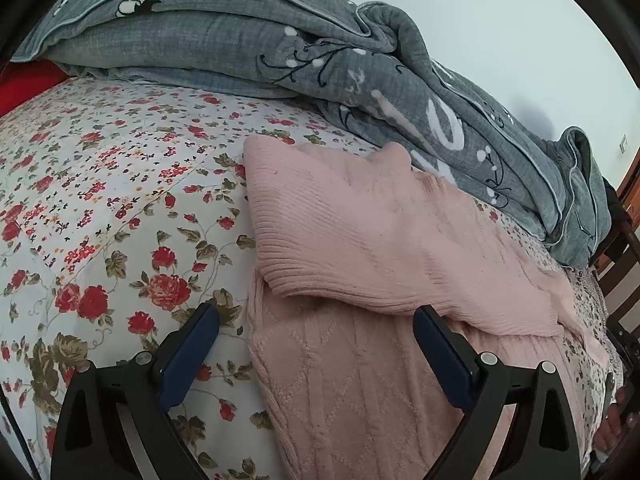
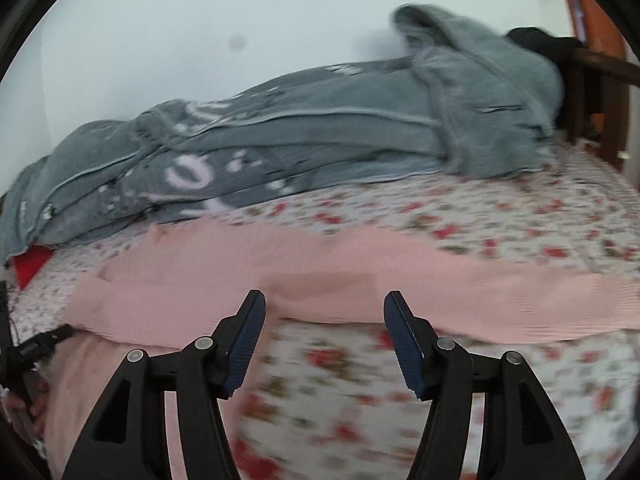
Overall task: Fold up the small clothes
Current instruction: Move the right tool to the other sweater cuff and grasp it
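A pink knitted sweater (image 1: 352,264) lies on the floral bedsheet (image 1: 100,200), with one ribbed sleeve folded across its cable-knit body. My left gripper (image 1: 316,316) is open and empty, hovering just above the sweater's left edge, one finger over the sheet and one over the knit. In the right wrist view the sweater (image 2: 320,280) stretches across the bed, its other sleeve reaching right. My right gripper (image 2: 324,312) is open and empty, just short of the sweater's lower edge. That view is motion-blurred.
A bunched grey quilt (image 1: 360,68) lies along the wall side of the bed, also in the right wrist view (image 2: 320,132). A red item (image 1: 24,80) sits at the far left. A wooden bed frame (image 2: 600,68) stands at the right.
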{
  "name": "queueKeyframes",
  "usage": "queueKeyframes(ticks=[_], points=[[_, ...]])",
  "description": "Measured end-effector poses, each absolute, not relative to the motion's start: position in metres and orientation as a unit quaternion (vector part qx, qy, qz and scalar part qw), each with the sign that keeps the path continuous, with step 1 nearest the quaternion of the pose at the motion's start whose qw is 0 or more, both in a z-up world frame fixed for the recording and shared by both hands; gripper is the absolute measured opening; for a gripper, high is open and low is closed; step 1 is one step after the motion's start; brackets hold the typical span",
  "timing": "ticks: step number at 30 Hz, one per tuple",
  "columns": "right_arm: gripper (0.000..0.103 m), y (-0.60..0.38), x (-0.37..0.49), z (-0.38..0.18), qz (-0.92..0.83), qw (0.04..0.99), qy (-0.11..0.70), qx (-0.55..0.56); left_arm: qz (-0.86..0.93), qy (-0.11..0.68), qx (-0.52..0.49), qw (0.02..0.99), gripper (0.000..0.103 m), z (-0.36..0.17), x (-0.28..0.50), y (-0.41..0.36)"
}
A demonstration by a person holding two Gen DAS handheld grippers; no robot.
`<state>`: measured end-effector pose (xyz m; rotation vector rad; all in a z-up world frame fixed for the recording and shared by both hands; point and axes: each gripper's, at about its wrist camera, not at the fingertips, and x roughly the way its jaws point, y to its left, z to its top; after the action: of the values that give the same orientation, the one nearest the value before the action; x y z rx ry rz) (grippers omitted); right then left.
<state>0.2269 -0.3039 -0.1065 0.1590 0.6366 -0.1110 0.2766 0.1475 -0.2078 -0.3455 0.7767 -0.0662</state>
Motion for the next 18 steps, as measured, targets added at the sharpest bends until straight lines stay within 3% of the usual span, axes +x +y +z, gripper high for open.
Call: queueKeyframes(ticks=[10,14,18], points=[[0.06,-0.456,0.158,-0.124,-0.174,0.922,0.306,0.161,-0.031,0.382,-0.158,0.91,0.1,-0.21,0.281,0.151],[0.049,-0.483,0.15,-0.152,-0.16,0.908,0.329,0.202,-0.034,0.38,-0.161,0.91,0.101,-0.211,0.282,0.151],[0.049,-0.485,0.147,-0.161,-0.154,0.913,0.318,0.206,-0.034,0.38,-0.162,0.91,0.101,-0.21,0.282,0.152]])
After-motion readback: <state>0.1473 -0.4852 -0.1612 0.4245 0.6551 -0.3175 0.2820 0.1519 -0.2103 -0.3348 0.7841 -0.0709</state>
